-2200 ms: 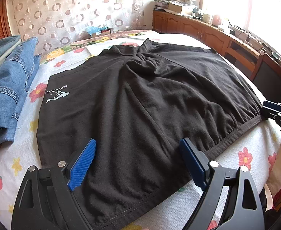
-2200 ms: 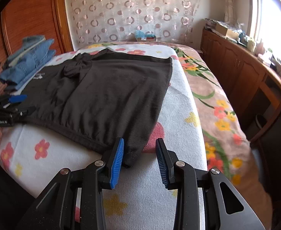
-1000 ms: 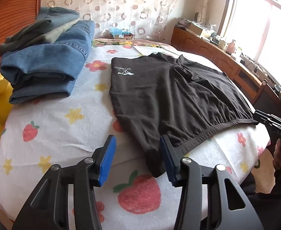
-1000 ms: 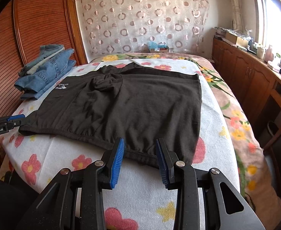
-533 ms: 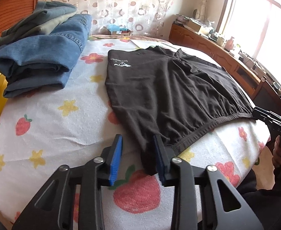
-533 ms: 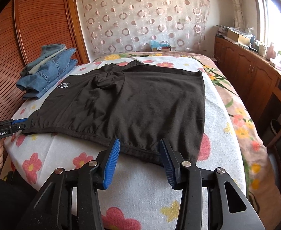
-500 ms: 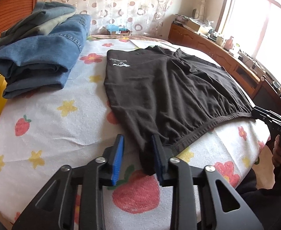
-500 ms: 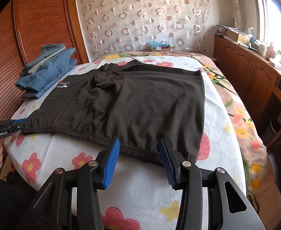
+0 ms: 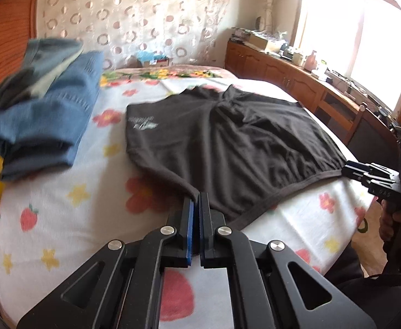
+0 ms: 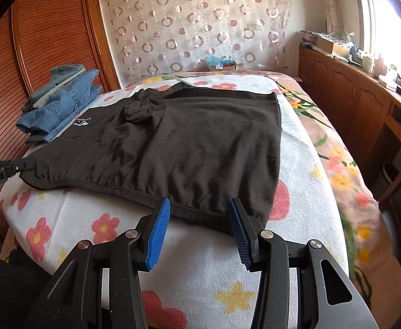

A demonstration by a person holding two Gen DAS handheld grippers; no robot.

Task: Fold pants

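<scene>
Black shorts lie spread flat on the bed, waistband toward me, also seen in the right wrist view. My left gripper is shut on the waistband's left corner, which is lifted slightly off the sheet. It also shows at the left edge of the right wrist view. My right gripper is open, its blue pads astride the waistband near the right corner, just above the cloth. In the left wrist view it shows at the waistband's far end.
A stack of folded jeans sits at the bed's left, beside a wooden wardrobe. A flowered white sheet covers the bed. Wooden cabinets run along the right wall under the window.
My left gripper has closed on the waistband's left corner and lifted it slightly. My right gripper stays open and has edged closer to the waistband's right end.
</scene>
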